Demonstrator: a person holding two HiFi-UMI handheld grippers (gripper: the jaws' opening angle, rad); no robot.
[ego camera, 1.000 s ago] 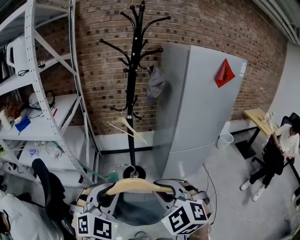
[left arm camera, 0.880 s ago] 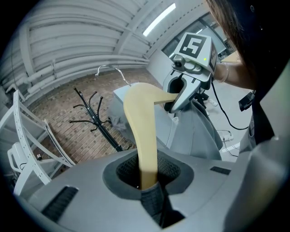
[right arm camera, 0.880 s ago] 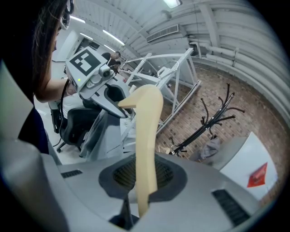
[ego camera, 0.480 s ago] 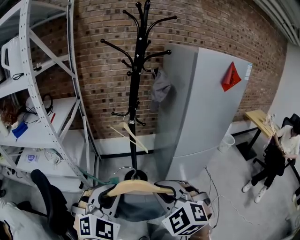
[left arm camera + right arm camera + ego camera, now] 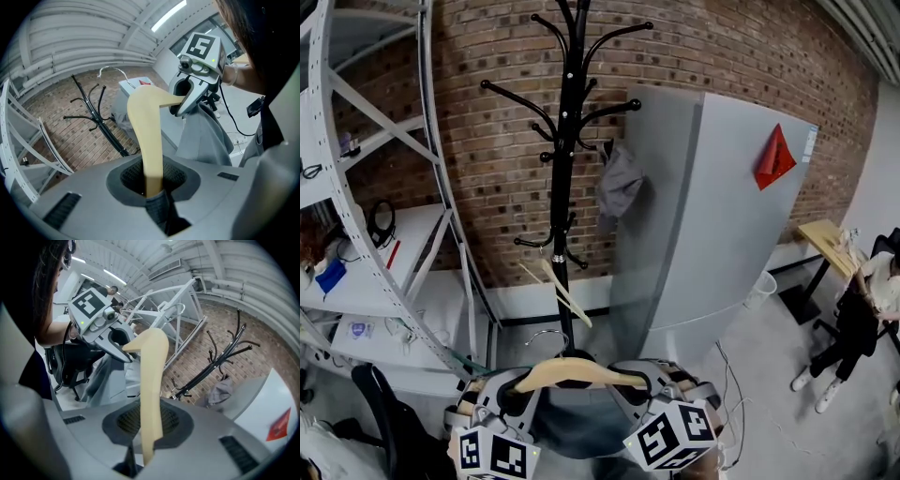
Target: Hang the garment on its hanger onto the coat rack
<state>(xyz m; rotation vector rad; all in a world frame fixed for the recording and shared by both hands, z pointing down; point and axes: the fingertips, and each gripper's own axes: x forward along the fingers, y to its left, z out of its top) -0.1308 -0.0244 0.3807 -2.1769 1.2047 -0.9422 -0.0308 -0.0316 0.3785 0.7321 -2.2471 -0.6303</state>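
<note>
A pale wooden hanger (image 5: pixel 581 372) with a metal hook (image 5: pixel 546 335) carries a grey garment (image 5: pixel 581 422) at the bottom of the head view. My left gripper (image 5: pixel 520 392) is shut on the hanger's left arm and my right gripper (image 5: pixel 642 386) on its right arm. The black coat rack (image 5: pixel 565 169) stands ahead against the brick wall, its base hidden behind the hanger. In the left gripper view the hanger (image 5: pixel 147 136) runs out of my jaws (image 5: pixel 152 185) toward the right gripper (image 5: pixel 194 84). The right gripper view shows the hanger (image 5: pixel 152 390) clamped between my jaws (image 5: pixel 147 437), with the rack (image 5: pixel 215 362) beyond.
A second wooden hanger (image 5: pixel 558 292) and a grey cloth (image 5: pixel 619 183) hang on the rack. A grey cabinet (image 5: pixel 722 225) stands right of it, white metal shelving (image 5: pixel 356 187) to the left. A person (image 5: pixel 862 319) sits at the far right.
The view has tilted up and drawn nearer the coat rack, which now stands larger and more central. Both grippers keep their hold on the hanger.
</note>
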